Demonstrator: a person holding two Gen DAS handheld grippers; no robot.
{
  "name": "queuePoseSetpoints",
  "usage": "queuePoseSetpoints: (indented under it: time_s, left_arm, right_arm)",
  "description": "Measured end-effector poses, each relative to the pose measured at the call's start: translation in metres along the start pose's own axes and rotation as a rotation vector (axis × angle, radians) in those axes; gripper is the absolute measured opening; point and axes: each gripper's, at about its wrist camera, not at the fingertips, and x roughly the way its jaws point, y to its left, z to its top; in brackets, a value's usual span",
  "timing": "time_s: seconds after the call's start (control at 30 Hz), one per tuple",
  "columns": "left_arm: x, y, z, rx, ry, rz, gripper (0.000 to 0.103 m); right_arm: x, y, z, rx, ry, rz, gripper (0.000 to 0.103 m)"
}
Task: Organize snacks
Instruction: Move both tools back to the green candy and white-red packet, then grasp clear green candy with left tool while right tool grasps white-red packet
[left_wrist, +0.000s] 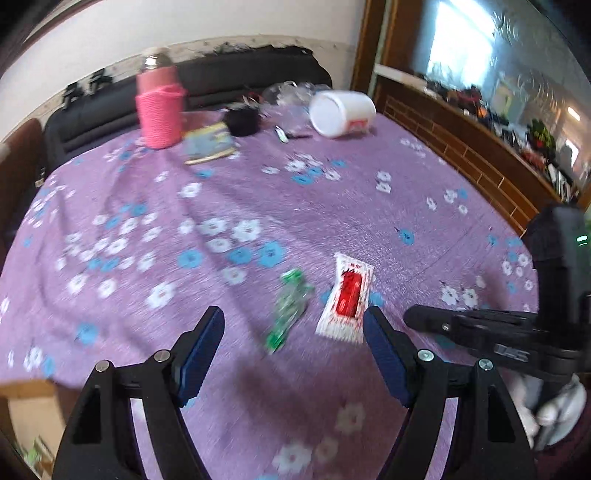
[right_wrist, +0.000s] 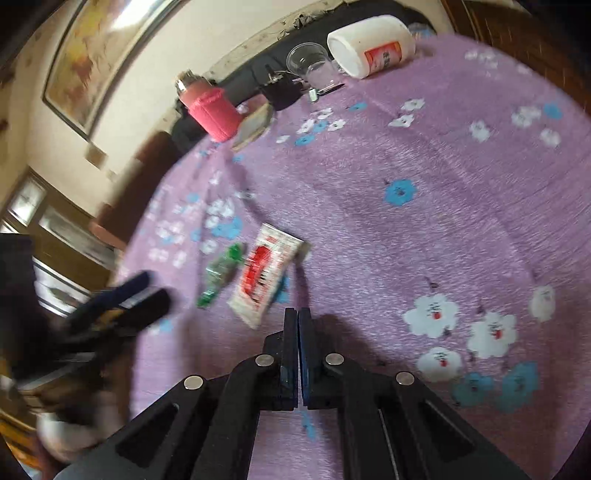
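Left gripper (left_wrist: 293, 326), jaws apart, frames the green packet (left_wrist: 289, 308) and red packet (left_wrist: 347, 297) at twelve o'clock, apparently for picking; right gripper (right_wrist: 298, 314), jaws together, holds nothing.

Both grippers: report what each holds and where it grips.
Nothing is held. The left gripper is open above the green packet; the right gripper is shut on nothing, beside the red-and-white packet.
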Motion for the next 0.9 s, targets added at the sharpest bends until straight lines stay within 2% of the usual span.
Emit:
queuePoseSetpoints:
  time_s: [0.17, 0.37, 0.43, 0.47, 0.5, 0.57, 0.6, 0.63, 0.67, 0.7, 0.73, 0.8, 0.9]
  left_arm:
    - [0.026, 0.001, 0.006, -0.012, 0.027, -0.007, 0.073]
    - [0.043, 0.002, 0.004, 0.005, 0.052, 0.026, 0.072]
    - [0.047, 0.000, 0.001, 0.023, 0.058, 0.021, 0.060]
    - [0.046, -0.001, 0.001, 0.026, 0.059, 0.012, 0.038]
    - [0.046, -0.002, 0.001, 0.029, 0.062, 0.012, 0.022]
    - [0.044, -0.005, 0.000, 0.034, 0.067, 0.009, 0.022]
    - [0.043, -0.005, -0.001, 0.034, 0.065, 0.010, 0.022]
    - [0.039, -0.005, -0.002, 0.029, 0.057, 0.012, 0.022]
    - [0.037, -0.004, -0.003, 0.019, 0.052, 0.011, 0.022]
    - [0.033, -0.002, -0.004, 0.006, 0.047, 0.007, 0.022]
    - [0.029, -0.001, -0.006, -0.011, 0.039, 0.000, 0.022]
    - [0.017, 0.001, -0.011, -0.032, 0.022, 0.003, 0.022]
    - [-0.010, 0.004, -0.022, -0.080, -0.018, 0.015, 0.022]
  right_arm:
    - [-0.004, 0.002, 0.000, 0.006, -0.015, 0.027, 0.002]
    - [-0.011, -0.003, 0.003, 0.032, -0.053, 0.046, 0.002]
    - [-0.014, -0.004, 0.003, 0.041, -0.069, 0.052, 0.002]
    - [-0.014, -0.004, 0.004, 0.044, -0.074, 0.052, 0.002]
    - [-0.014, -0.005, 0.004, 0.045, -0.079, 0.052, 0.002]
    - [-0.014, -0.006, 0.004, 0.051, -0.089, 0.046, 0.004]
    - [-0.015, -0.007, 0.005, 0.053, -0.091, 0.044, 0.010]
    - [-0.015, -0.007, 0.005, 0.055, -0.097, 0.038, 0.026]
    - [-0.017, -0.008, 0.005, 0.058, -0.111, 0.035, 0.037]
    - [-0.019, -0.009, 0.005, 0.063, -0.125, 0.034, 0.059]
    - [-0.022, -0.010, 0.006, 0.068, -0.142, 0.038, 0.066]
    - [-0.031, -0.011, 0.006, 0.073, -0.173, 0.052, 0.066]
    - [-0.034, -0.006, 0.006, 0.043, -0.169, 0.046, 0.066]
